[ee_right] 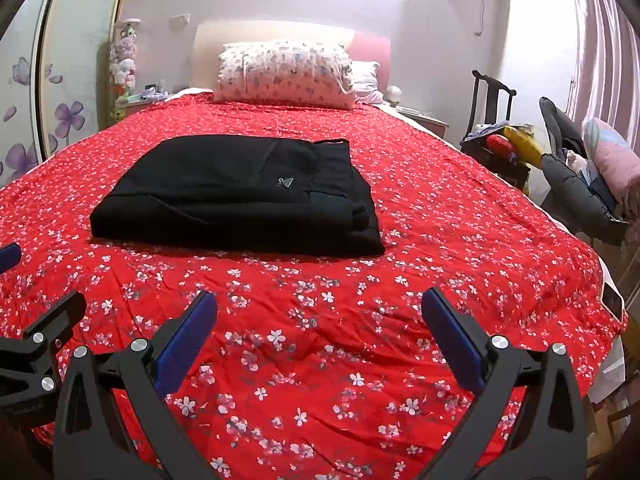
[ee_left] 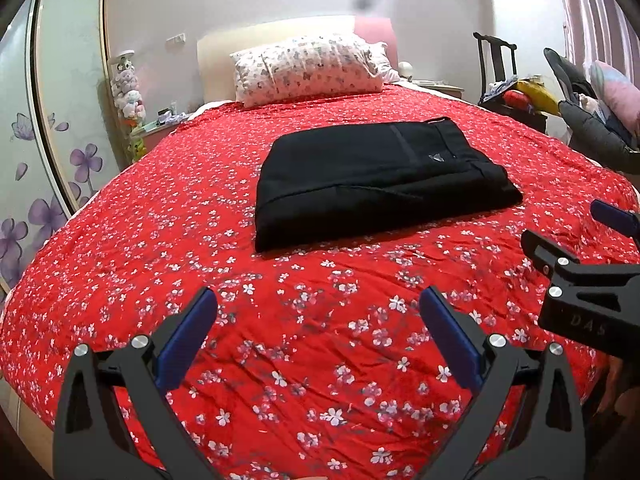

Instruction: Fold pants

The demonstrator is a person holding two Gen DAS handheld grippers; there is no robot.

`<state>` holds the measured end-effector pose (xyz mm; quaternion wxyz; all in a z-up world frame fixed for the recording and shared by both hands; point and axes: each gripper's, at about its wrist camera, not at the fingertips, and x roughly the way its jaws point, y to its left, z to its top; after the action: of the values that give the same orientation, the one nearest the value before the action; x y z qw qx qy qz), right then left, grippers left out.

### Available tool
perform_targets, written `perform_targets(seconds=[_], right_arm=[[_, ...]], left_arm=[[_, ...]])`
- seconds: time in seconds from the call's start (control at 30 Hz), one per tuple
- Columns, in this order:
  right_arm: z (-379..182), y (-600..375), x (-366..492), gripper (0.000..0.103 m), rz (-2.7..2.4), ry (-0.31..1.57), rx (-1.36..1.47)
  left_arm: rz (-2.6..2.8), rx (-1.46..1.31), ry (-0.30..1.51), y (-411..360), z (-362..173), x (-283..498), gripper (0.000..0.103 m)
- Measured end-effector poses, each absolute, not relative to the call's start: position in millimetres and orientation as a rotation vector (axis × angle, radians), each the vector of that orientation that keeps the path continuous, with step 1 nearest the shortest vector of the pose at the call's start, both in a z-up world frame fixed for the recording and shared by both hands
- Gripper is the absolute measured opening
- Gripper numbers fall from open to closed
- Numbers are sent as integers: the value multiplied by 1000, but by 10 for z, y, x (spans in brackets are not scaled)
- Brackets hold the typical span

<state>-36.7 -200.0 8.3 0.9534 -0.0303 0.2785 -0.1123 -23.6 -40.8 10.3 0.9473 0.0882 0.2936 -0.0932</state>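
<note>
Black pants (ee_left: 376,178) lie folded into a flat rectangle on the red floral bedspread (ee_left: 280,320), waistband toward the right. They also show in the right wrist view (ee_right: 240,196). My left gripper (ee_left: 318,312) is open and empty, held above the bedspread nearer than the pants. My right gripper (ee_right: 320,314) is open and empty too, also short of the pants. The right gripper shows at the right edge of the left wrist view (ee_left: 576,240). The left gripper's fingers (ee_right: 44,328) show at the left edge of the right wrist view.
A patterned pillow (ee_left: 308,68) leans on the headboard at the bed's far end. A dark chair (ee_left: 508,84) piled with things stands right of the bed. A floral wardrobe door (ee_left: 52,140) is at the left. A phone (ee_right: 612,300) lies at the bed's right edge.
</note>
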Motion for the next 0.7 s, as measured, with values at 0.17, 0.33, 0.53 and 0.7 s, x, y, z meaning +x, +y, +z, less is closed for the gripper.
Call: perform_targets(seconds=[0.17,0.33,0.53,0.7], right_arm=[[71,-2013,-362,102,-223,574,-60],[59,-2014,-358,102,-220,578,-63],[47,-1994,-356,102,-220,584,-65],[37,-1977,-351,102,-217,589,-67]], left_arm=[[-190,179,599,-401,101,-235,101],[-191,177,602,-399,102,-230,101],[-194,174,609,-380,87,-214,101],[-190,178,608,-377,81,-211,101]])
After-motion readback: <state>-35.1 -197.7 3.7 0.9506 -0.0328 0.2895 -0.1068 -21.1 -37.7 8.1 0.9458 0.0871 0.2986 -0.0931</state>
